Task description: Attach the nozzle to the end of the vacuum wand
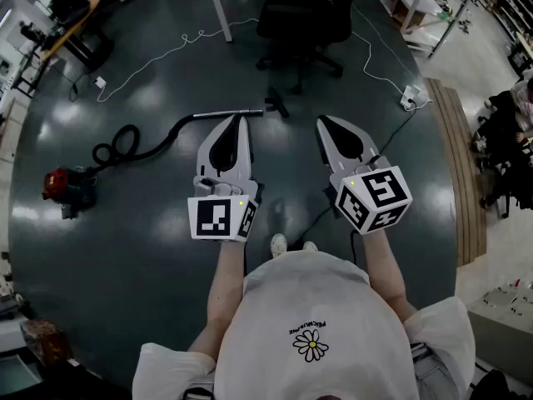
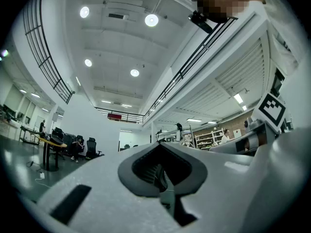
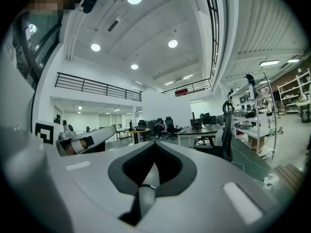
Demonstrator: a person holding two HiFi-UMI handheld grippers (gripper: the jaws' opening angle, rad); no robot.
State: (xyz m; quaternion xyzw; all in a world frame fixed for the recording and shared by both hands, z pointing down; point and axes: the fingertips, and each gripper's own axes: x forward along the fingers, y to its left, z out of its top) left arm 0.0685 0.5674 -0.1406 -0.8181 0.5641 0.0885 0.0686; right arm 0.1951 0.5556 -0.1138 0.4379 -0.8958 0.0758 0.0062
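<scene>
Standing near the vacuum wand (image 1: 250, 112), a person holds the left gripper (image 1: 236, 120) and right gripper (image 1: 323, 122), 2 claws pressed together, empty, probably poised to reach; the nozzle (image 1: 277, 102) lies just beside the wand's end, unattached.

The person wears a white short-sleeved T-shirt (image 1: 333, 298) printed with 1 daisy print (image 1: 310, 346) beside a line of small dark lettering, and pale shoes (image 1: 278, 243). The left gripper (image 1: 240, 117) and right gripper (image 1: 321, 122) are 2 light grey tapering shells, each with a black teardrop-shaped recess. Each carries 1 white cube (image 1: 221, 217) bearing black square markers and a small green light.
</scene>
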